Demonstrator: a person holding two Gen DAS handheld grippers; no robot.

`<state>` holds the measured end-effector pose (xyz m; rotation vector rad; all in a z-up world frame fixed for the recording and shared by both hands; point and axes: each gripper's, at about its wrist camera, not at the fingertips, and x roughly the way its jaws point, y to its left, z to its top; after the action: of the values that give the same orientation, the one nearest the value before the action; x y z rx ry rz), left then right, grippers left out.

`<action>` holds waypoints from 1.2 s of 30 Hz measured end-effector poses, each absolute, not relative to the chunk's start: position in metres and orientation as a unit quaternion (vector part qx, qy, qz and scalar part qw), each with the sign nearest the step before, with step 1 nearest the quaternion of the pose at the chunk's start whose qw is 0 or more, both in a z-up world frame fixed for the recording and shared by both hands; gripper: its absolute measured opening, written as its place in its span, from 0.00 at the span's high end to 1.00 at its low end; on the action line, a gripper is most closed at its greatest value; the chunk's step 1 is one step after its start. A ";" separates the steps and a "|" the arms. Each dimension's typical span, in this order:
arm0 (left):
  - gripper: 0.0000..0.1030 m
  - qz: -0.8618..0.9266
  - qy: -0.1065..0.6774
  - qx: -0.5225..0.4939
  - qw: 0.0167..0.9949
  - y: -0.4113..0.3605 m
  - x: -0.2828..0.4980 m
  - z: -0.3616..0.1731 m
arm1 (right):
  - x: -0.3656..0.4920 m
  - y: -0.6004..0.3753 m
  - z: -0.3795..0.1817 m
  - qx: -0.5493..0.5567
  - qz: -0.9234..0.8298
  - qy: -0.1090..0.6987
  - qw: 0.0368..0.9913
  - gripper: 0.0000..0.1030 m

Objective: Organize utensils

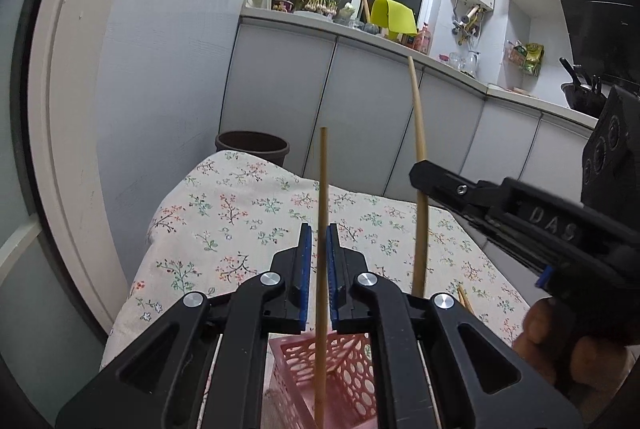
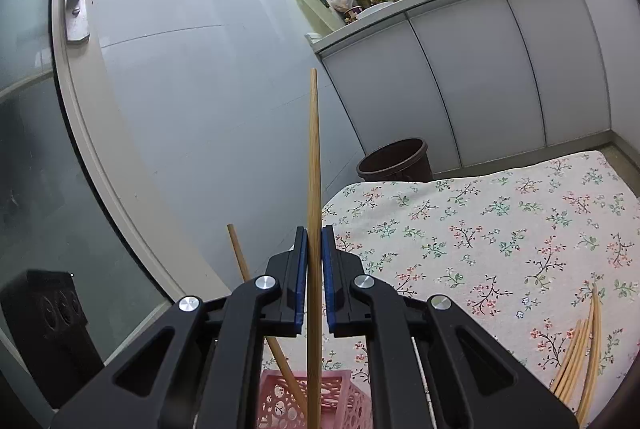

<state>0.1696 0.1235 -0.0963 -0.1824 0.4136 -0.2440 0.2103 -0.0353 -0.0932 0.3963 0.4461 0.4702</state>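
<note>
Two chopsticks [image 1: 321,213] [image 2: 313,189] pinched upright, one per claw [image 1: 319,269] [image 2: 315,269]; I lower each straight into the pink basket [image 1: 340,369] before letting go.

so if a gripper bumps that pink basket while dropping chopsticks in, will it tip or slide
Probably slides or tips easily: the pink basket is thin perforated plastic, so likely light. It sits on a loose floral cloth, which may bunch rather than grip. The chopstick leaning inside rises well above the rim, so leverage could help tip it.
</note>
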 end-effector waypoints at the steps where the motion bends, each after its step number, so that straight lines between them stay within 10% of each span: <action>1: 0.92 -0.123 0.209 -0.089 0.966 0.124 0.168 -0.093 | 0.210 -0.033 -0.094 0.189 0.231 0.217 0.929 0.93; 3: 0.92 -0.124 0.226 -0.090 0.962 0.124 0.167 -0.087 | 0.209 -0.030 -0.096 0.184 0.231 0.218 0.930 0.93; 10: 0.40 -0.097 0.310 -0.134 0.936 0.138 0.159 -0.074 | 0.210 -0.030 -0.102 0.168 0.247 0.249 0.921 0.89; 18: 0.39 -0.063 0.346 -0.122 0.928 0.125 0.131 -0.052 | 0.207 -0.080 -0.069 0.180 0.213 0.253 0.926 0.84; 27: 0.38 -0.126 0.375 -0.075 0.916 0.046 0.111 -0.032 | 0.186 -0.187 -0.034 0.217 0.108 0.283 0.928 0.55; 36: 0.40 -0.169 0.467 -0.007 0.868 -0.040 0.143 -0.096 | 0.173 -0.249 -0.104 0.190 0.015 0.469 0.862 0.51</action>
<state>0.1429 -0.0404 -0.0962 -0.0144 0.9778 -0.3545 0.1726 -0.2485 -0.1043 0.3984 0.9835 0.0306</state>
